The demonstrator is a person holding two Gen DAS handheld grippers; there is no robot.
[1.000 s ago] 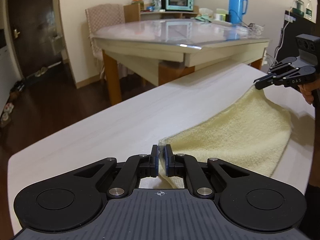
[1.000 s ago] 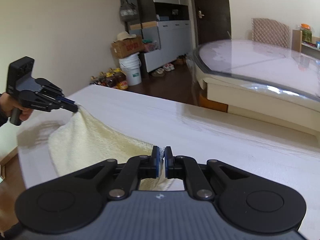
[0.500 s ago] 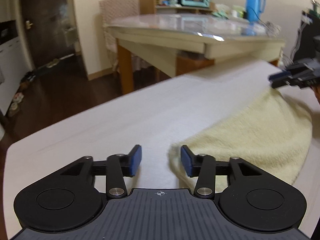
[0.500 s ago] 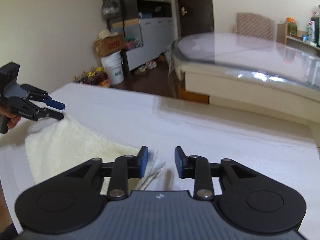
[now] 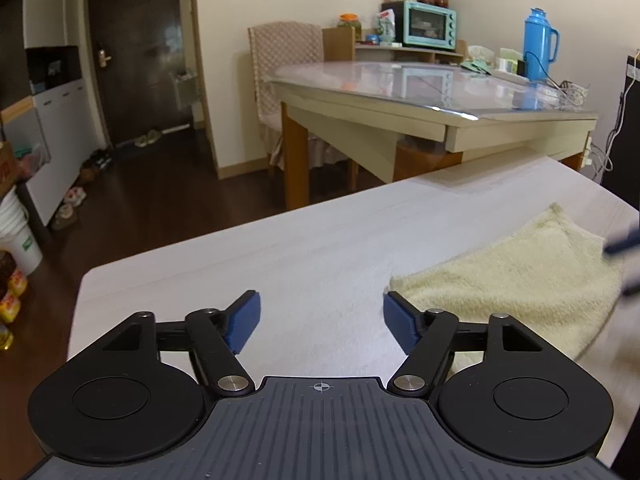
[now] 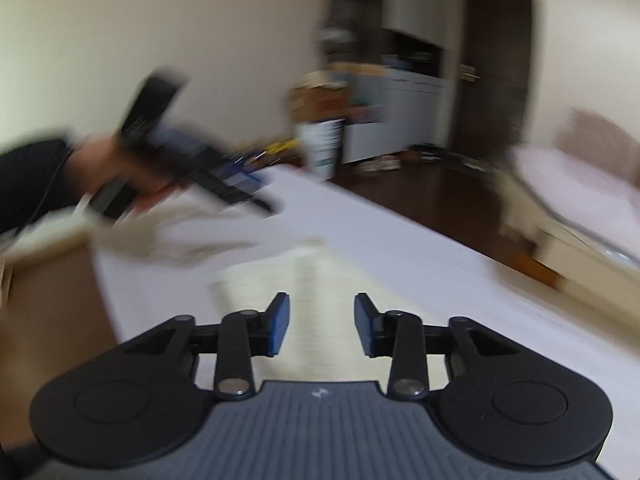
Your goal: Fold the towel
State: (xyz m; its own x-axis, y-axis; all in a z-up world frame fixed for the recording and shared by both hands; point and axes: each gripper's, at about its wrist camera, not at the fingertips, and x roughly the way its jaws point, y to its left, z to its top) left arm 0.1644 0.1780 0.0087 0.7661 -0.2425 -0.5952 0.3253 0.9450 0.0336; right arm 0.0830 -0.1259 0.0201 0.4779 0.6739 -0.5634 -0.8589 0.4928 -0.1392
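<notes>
Lying flat on the pale white-grey wooden tabletop, the soft pale-yellow terry towel, apparently folded over already with a rounded doubled edge on its near side, though the layers are hard to count. Gripped by neither claw.

Standing wide apart and opening further, the left black 2-finger gripper with blue pads; nothing between its jaws, only bare tabletop, with the towel's nearest corner just beside the right-hand pad.

Standing partly apart and narrowing slightly, the right black 2-finger gripper with blue pads, nothing pinched; beneath and ahead of it a blurred pale strip, probably the towel. Too smeared, the right wrist view, for telling the cloth's edges.

Showing in that same blurred view, the left gripper in a hand with a dark sleeve, above the table's far-left part.

Judging the step: a release after laying 1 fold, with both claws clear of the cloth.

Calling next, probably, for picking 2 fresh corners or the folded edge, closing firmly through all layers, then lifting evenly so the lower layer is not dragging or bunching.
</notes>
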